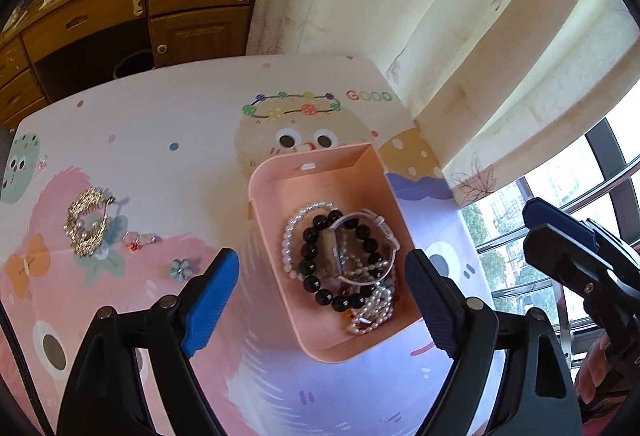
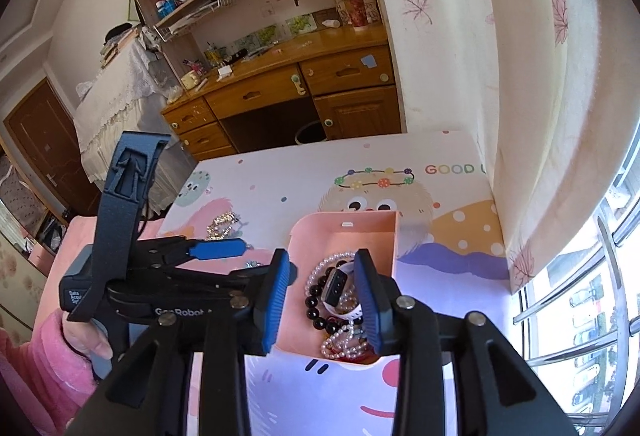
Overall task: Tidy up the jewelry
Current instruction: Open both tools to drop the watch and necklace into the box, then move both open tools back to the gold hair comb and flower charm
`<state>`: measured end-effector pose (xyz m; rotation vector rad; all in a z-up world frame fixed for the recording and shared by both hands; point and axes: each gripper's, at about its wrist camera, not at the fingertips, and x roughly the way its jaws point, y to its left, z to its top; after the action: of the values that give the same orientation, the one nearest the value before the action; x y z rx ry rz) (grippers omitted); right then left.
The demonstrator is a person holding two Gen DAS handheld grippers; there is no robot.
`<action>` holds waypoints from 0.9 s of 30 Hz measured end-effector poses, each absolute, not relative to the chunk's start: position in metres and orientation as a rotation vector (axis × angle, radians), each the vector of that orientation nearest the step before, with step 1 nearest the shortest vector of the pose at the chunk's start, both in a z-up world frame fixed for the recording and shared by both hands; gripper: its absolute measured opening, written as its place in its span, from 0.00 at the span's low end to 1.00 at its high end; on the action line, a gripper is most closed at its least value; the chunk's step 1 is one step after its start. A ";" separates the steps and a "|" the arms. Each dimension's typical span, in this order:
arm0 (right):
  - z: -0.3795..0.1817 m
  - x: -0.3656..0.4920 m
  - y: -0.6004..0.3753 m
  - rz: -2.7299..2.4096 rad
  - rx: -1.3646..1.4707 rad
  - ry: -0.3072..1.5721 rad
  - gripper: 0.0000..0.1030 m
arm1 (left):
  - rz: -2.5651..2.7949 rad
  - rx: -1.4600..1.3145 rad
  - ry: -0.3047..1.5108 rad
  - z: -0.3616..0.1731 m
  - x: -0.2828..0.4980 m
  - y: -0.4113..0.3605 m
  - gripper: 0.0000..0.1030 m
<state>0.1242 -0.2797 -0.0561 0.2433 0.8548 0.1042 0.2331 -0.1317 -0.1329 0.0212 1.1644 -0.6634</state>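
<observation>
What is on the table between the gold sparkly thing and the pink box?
In the left wrist view, a small red-beaded ring and a little blue flower piece lie between the gold brooch and the pink box.

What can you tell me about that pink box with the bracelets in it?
The pink box is a shallow, open tray with rounded corners, matte like card or plastic, with a small white slot in its far wall. It lies flat on the cartoon-printed table mat. Piled inside are a black bead bracelet, pearl strands and a white-strapped watch. Both claws hang over it, open, not touching it.
</observation>
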 end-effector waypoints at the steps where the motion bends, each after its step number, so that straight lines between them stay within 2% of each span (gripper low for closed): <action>1: -0.057 0.124 -0.280 0.100 0.242 0.863 0.37 | -0.652 0.024 1.176 -0.136 0.233 -0.129 0.81; 17: -0.076 0.150 -0.243 0.052 0.272 0.984 0.55 | -0.489 0.101 1.301 -0.162 0.232 -0.048 0.87; 27: -0.091 0.171 -0.204 0.057 0.330 1.057 0.57 | -0.382 0.198 1.472 -0.194 0.242 0.005 0.88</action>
<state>0.1708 -0.2045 -0.0909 0.3303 1.0574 0.0568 0.2422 0.0049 -0.1942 0.1979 1.4722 -0.3822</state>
